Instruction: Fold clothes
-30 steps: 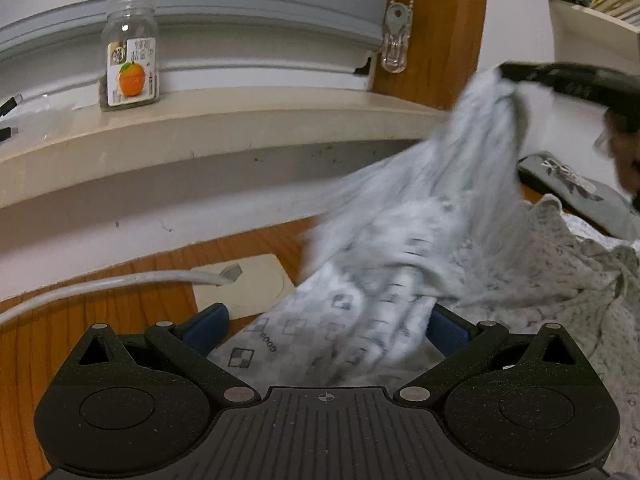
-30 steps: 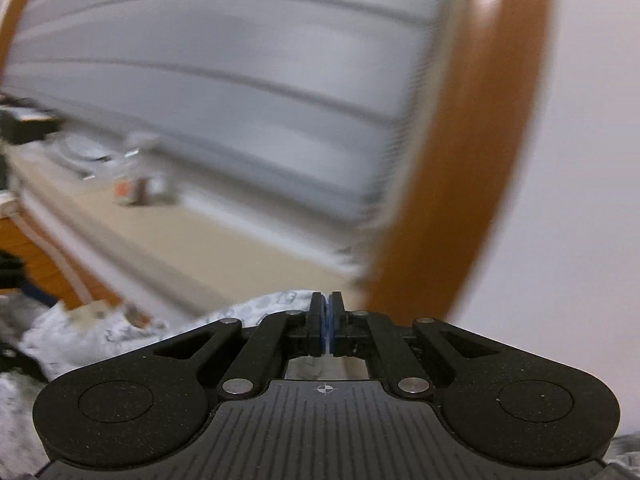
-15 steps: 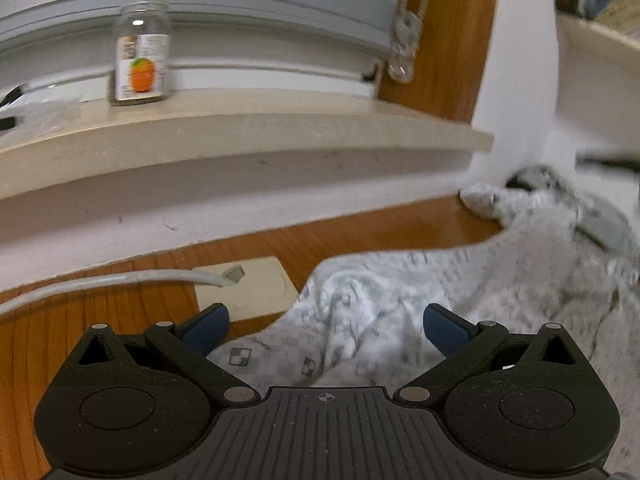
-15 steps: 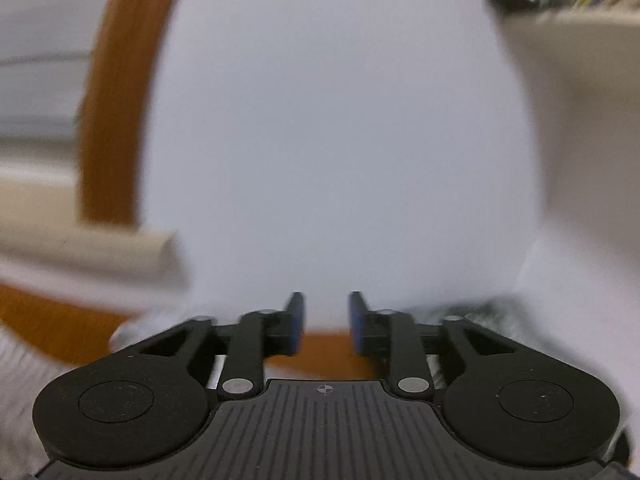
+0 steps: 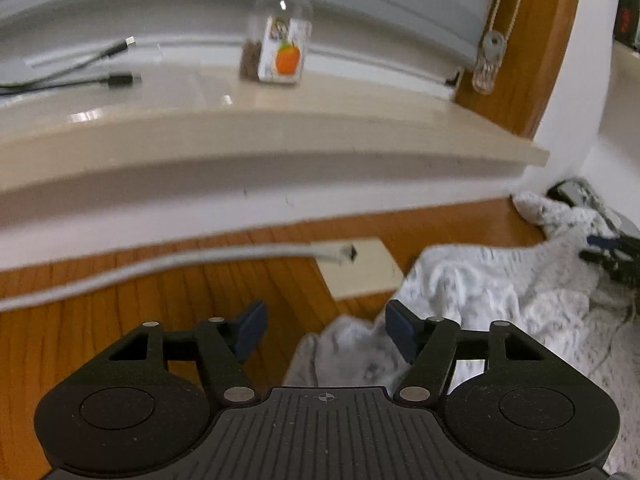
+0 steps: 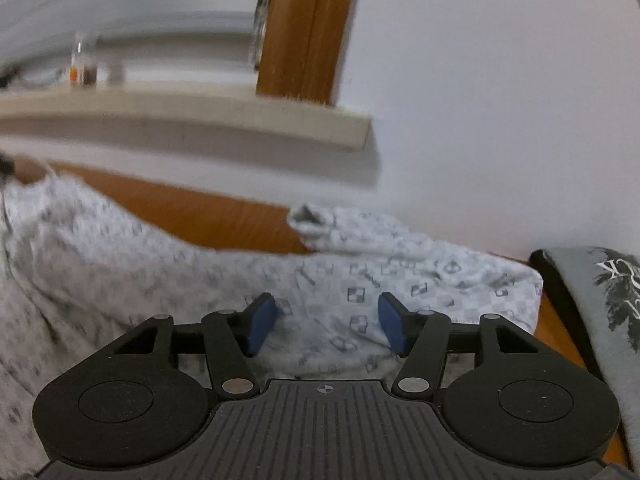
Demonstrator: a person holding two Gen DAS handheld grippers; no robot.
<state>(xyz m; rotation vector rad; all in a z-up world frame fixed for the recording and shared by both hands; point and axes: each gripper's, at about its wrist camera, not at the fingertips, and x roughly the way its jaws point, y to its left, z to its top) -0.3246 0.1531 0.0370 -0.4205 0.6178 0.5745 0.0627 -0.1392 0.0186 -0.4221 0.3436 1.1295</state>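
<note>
While both grippers, left (image 5: 322,330) and right (image 6: 326,322), are hanging agape and gripping nothing, the patterned pale garment (image 6: 360,276) is lying rumpled on the wooden tabletop (image 5: 120,300). Risk: jaws pinching bunched layers, creasing any fold crooked.

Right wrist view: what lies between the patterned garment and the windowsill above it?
In the right wrist view, only bare wooden tabletop and white wall separate the patterned garment from the windowsill. Nothing else sits in that stretch.
</note>
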